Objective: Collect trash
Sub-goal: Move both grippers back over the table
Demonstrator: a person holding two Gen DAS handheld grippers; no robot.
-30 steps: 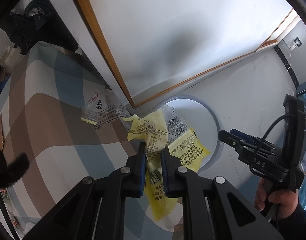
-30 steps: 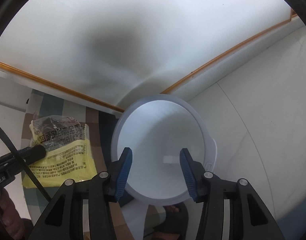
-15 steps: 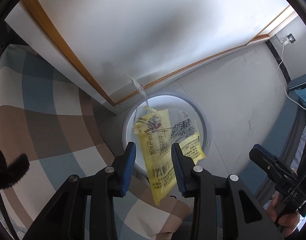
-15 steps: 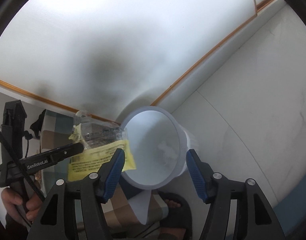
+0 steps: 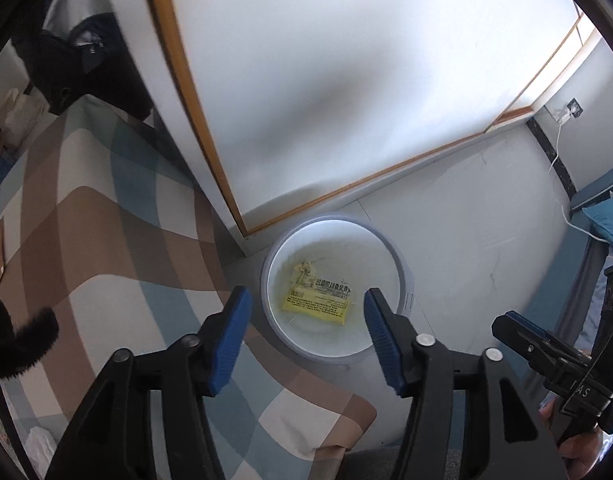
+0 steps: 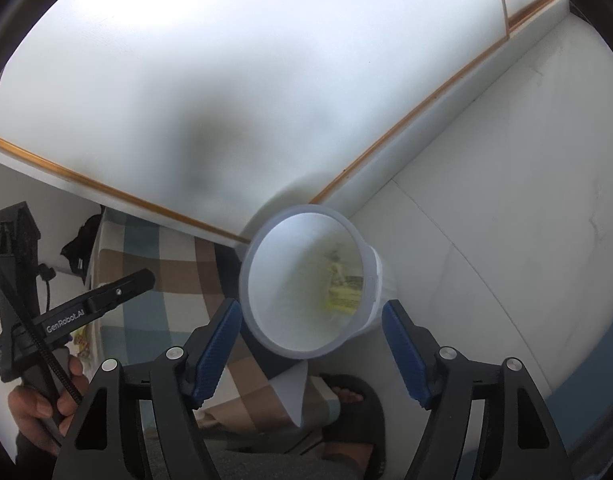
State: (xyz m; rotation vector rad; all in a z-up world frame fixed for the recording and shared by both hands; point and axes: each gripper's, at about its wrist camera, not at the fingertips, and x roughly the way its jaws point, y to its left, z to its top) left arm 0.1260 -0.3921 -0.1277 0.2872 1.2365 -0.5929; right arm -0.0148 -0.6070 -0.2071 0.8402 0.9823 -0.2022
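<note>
A yellow printed wrapper (image 5: 317,299) lies at the bottom of a white round bin (image 5: 402,276) on the floor beside the table. My left gripper (image 5: 306,336) is open and empty, high above the bin's near rim. My right gripper (image 6: 310,352) is open and empty, also above the bin (image 6: 262,320); the wrapper (image 6: 342,292) shows inside against the bin's far wall. The right gripper shows in the left wrist view (image 5: 510,330), and the left gripper shows in the right wrist view (image 6: 146,276).
A checked tablecloth (image 5: 106,248) covers the table left of the bin. A white wall with a wooden trim strip (image 5: 386,172) runs behind. A foot in a black slipper (image 6: 346,400) stands by the bin. A blue bed (image 5: 602,220) is at the right.
My left gripper has opened and let go of the yellow wrapper, which dropped into the bin. Both grippers have risen further from the bin.
</note>
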